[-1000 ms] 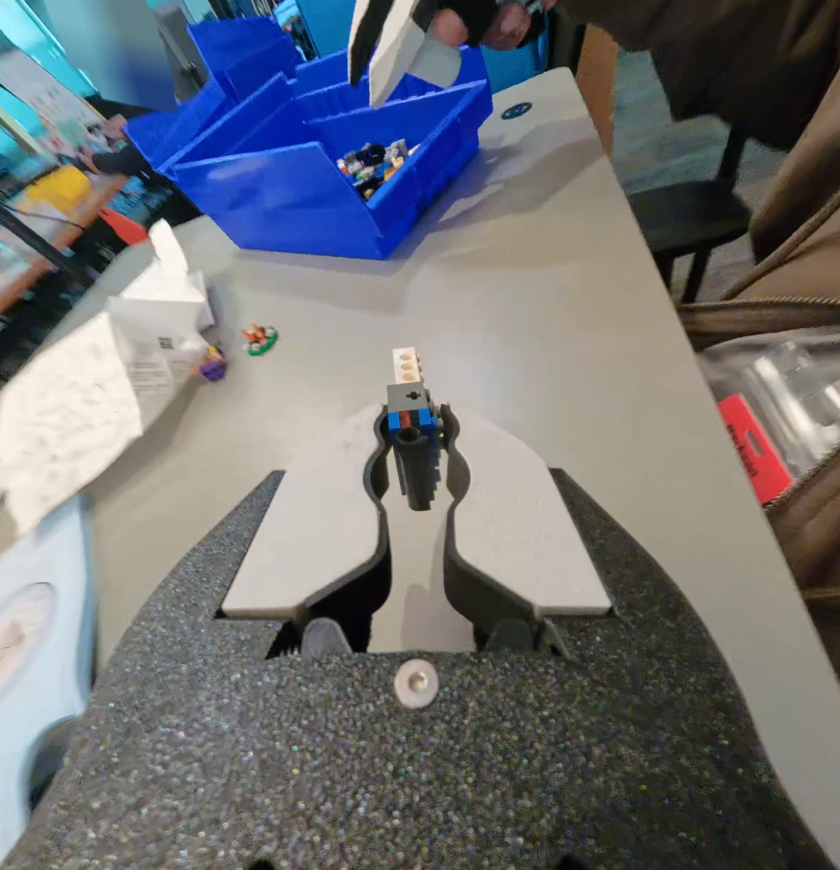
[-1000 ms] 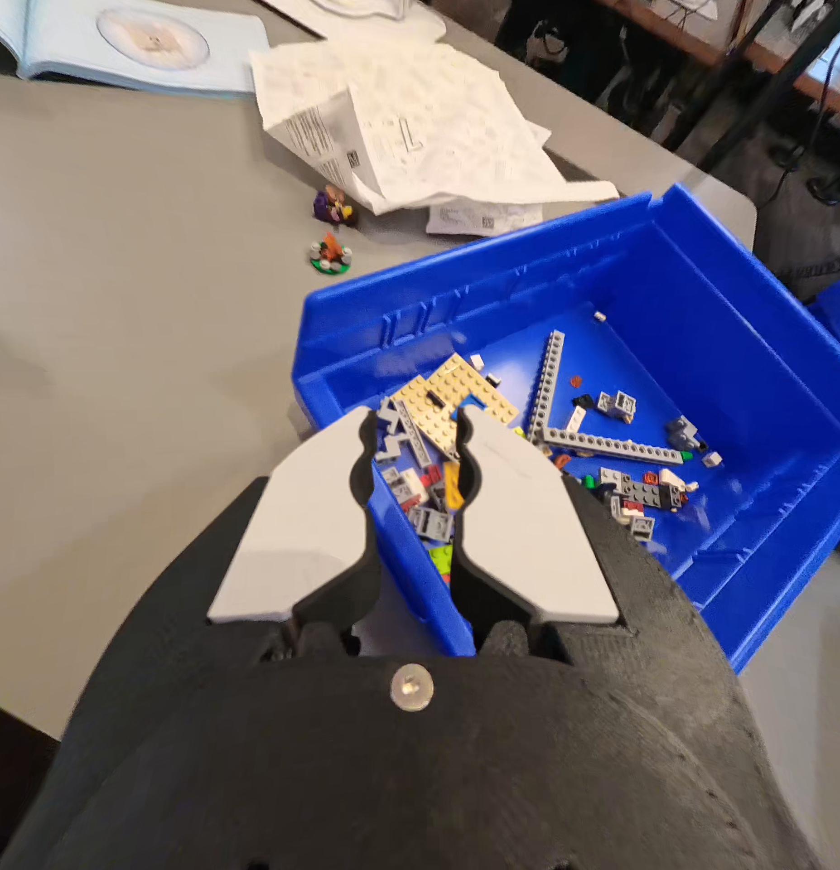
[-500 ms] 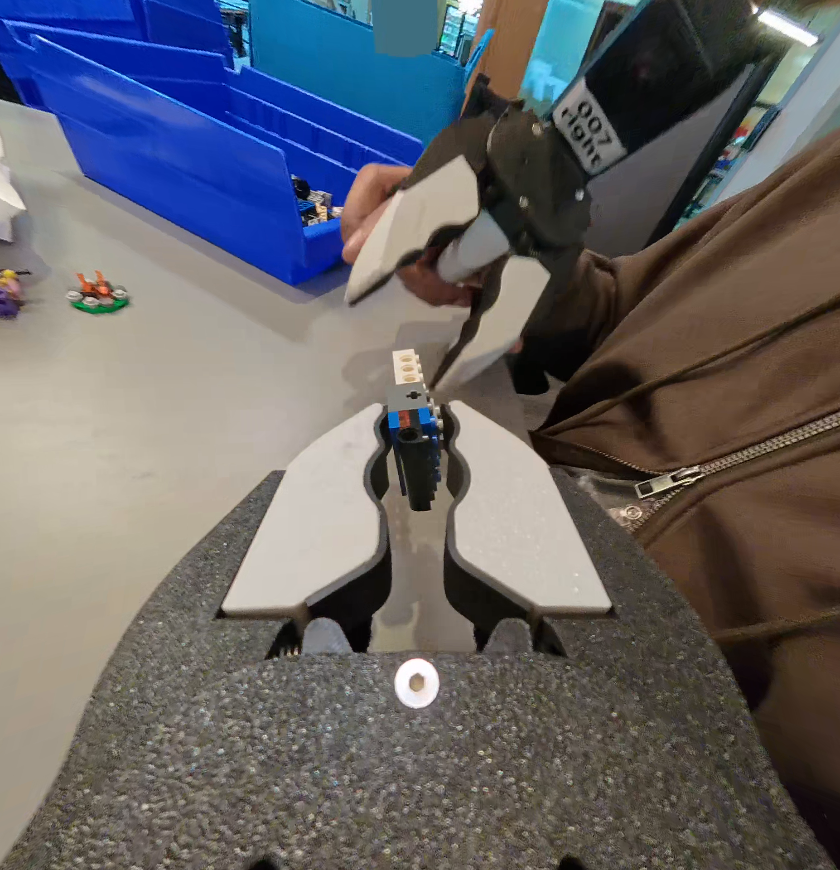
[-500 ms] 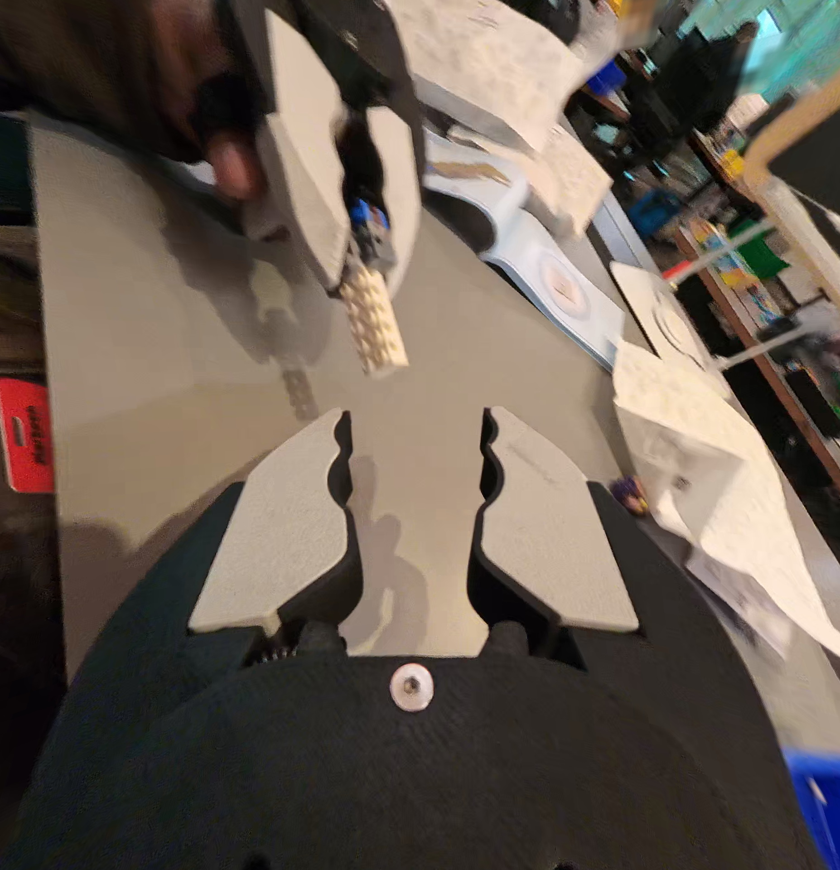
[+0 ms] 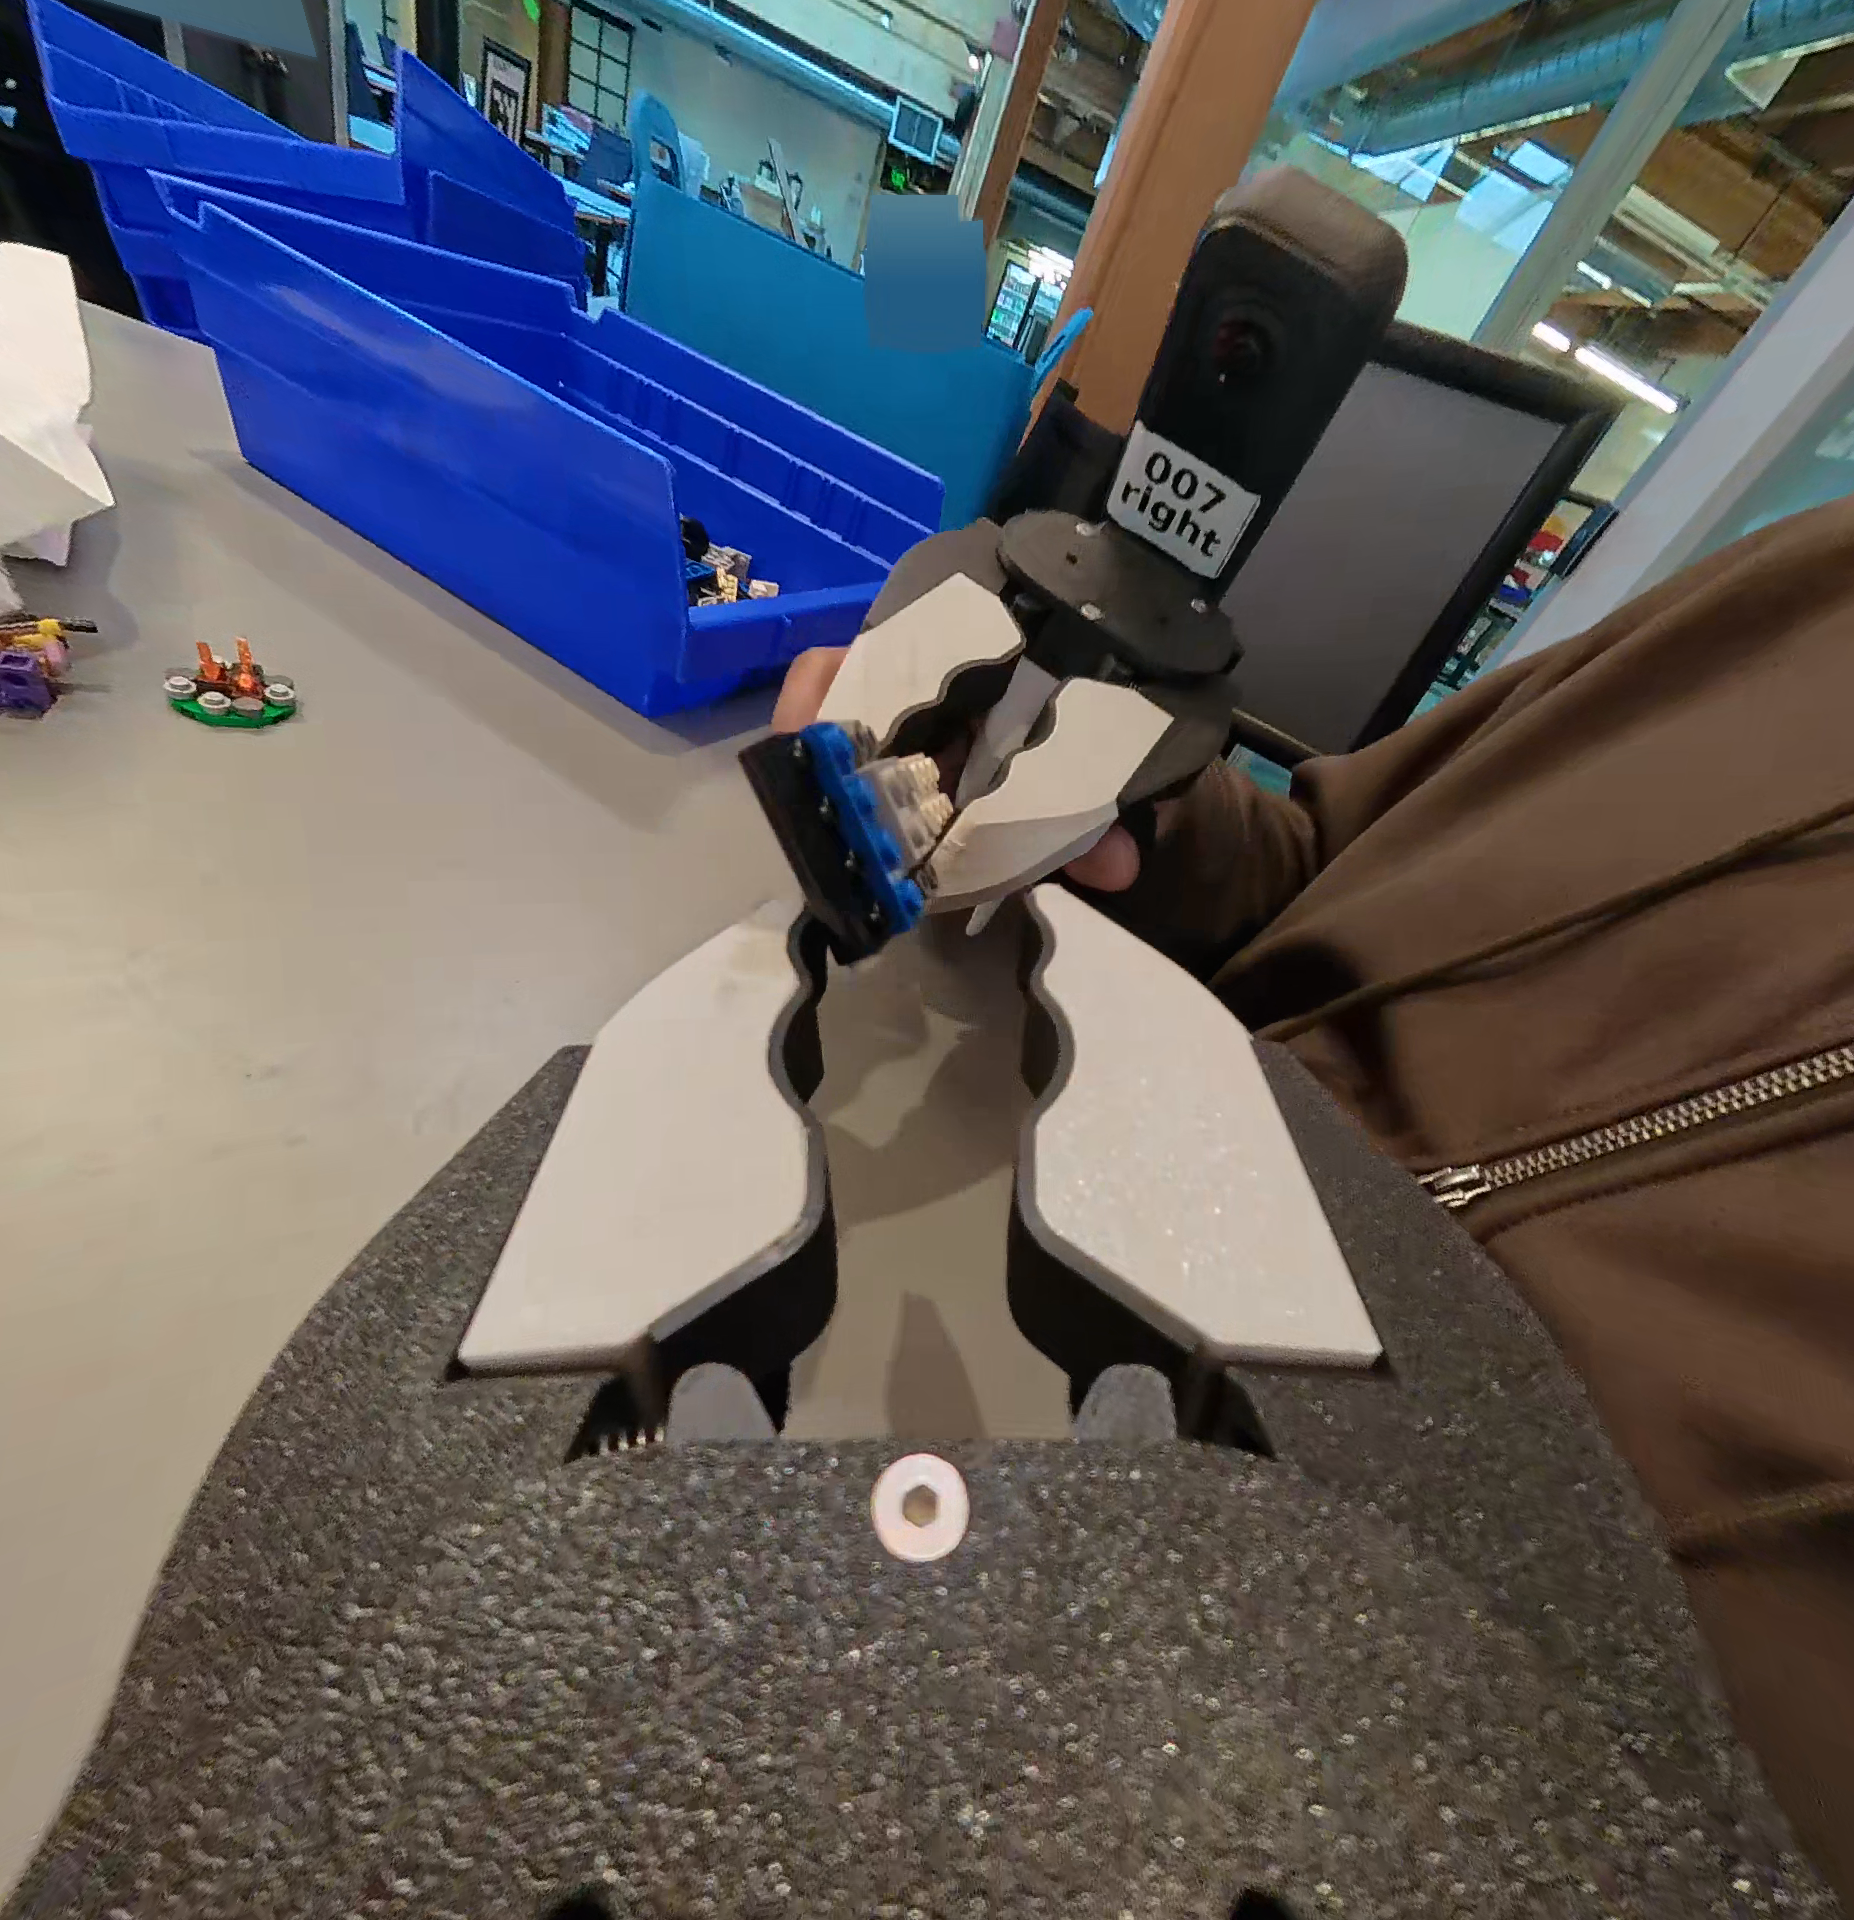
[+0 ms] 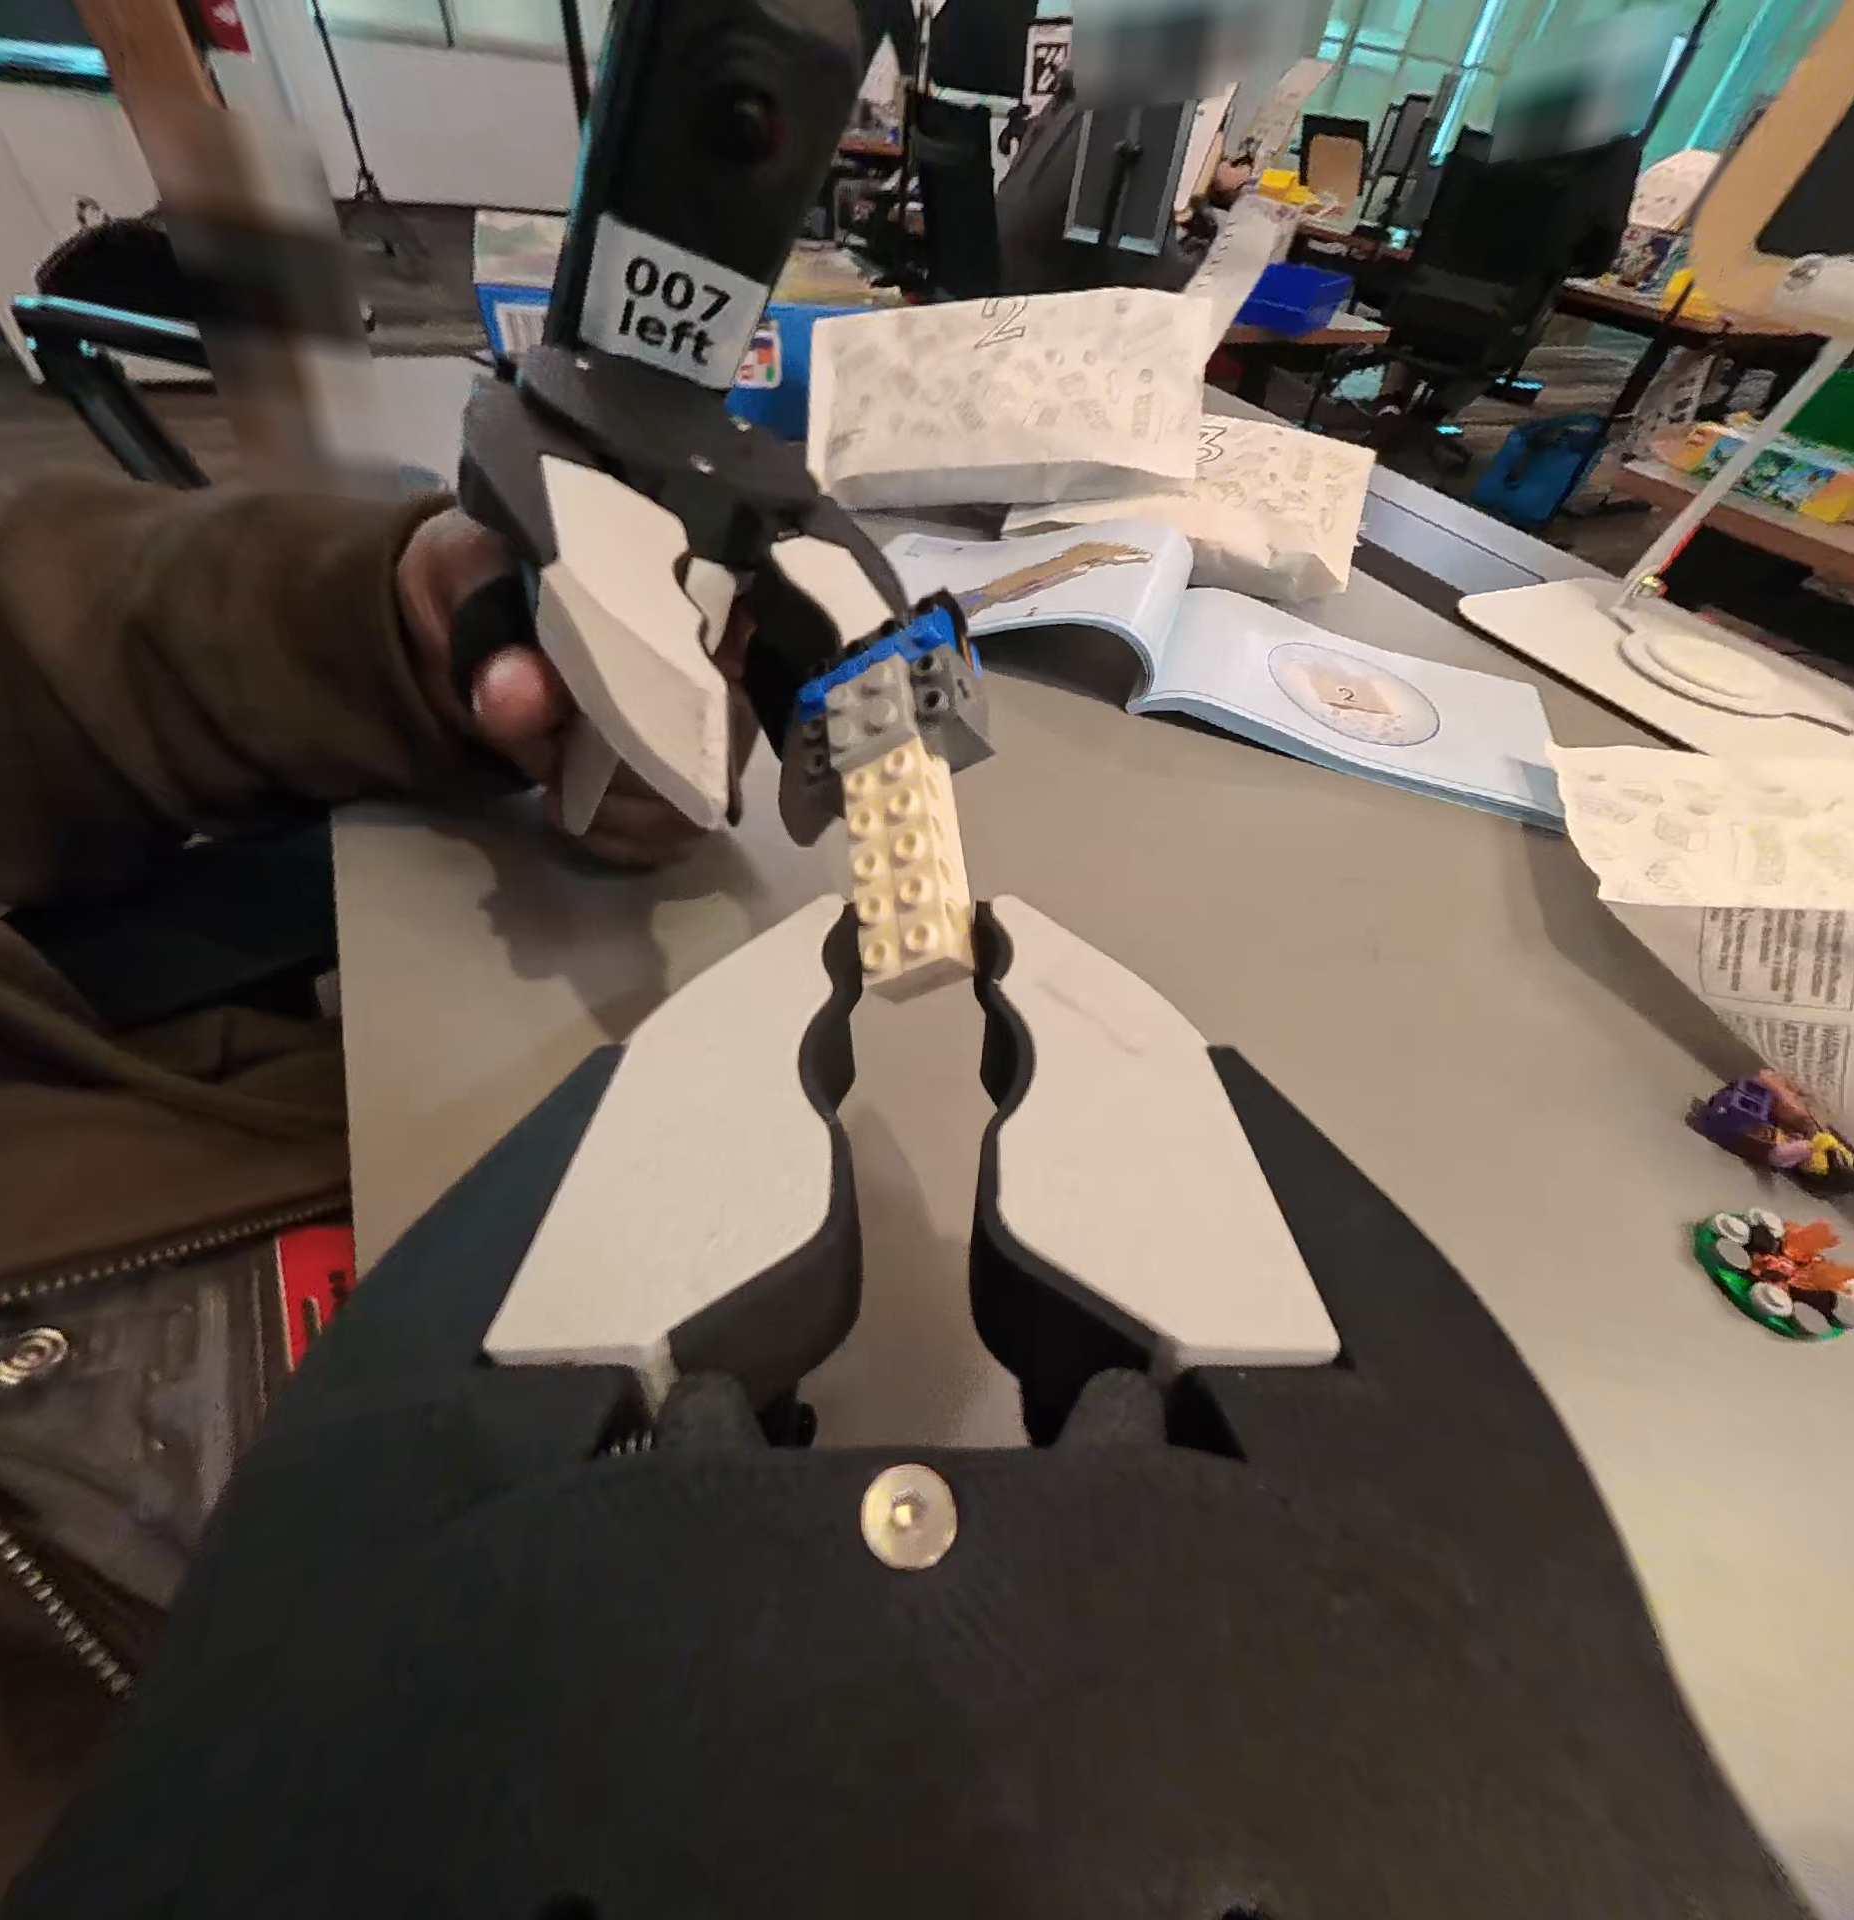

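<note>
A small brick assembly (image 5: 850, 821) with a black plate, a blue plate, grey pieces and a long white brick hangs above the grey table (image 5: 331, 987). My right gripper (image 6: 915, 930) is shut on the white brick end (image 6: 907, 883); both pads press its sides. In the left wrist view the right gripper (image 5: 912, 800) comes in from the upper right. My left gripper (image 5: 918, 925) is open. The assembly's black end sits just by its left fingertip (image 5: 777, 935), and nothing is between the pads. In the right wrist view the left gripper (image 6: 798, 717) stands open around the blue and grey end.
Blue bins (image 5: 435, 447) with loose bricks stand at the back left. A small green-based build (image 5: 232, 691) and a purple figure (image 5: 9, 665) lie on the table. Paper bags (image 6: 1006, 384) and an open booklet (image 6: 1266, 665) lie beyond. A person's brown jacket (image 5: 1577, 935) is close by.
My right gripper left the blue bin, opened wide, came to the assembly and closed on its white brick. My left gripper, shut on the assembly before, has opened.
</note>
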A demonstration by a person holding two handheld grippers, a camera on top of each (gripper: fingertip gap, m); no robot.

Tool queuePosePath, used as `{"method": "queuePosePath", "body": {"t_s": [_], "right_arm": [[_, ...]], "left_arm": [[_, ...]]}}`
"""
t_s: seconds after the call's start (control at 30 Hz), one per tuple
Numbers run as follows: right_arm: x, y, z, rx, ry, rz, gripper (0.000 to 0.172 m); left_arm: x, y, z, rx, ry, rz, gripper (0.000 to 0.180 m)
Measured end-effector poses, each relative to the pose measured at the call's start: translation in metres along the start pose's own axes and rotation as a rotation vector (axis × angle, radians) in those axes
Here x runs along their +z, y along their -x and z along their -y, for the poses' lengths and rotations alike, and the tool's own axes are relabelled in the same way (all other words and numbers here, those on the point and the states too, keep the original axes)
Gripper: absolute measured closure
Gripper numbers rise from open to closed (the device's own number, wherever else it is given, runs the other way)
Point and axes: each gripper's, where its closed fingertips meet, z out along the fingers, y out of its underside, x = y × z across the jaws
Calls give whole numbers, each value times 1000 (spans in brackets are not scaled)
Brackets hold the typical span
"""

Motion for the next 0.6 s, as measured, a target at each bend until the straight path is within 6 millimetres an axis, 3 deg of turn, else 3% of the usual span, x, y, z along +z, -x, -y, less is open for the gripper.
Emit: {"method": "queuePosePath", "body": {"t_s": [0.27,0.6], "right_arm": [[2,-2,4,-3,-32,-51,151],[0,2,13,-251,-77,-159,151]], "left_arm": [[-2,6,13,-61,-91,34,146],[-10,0,20,56,-126,48,159]]}}
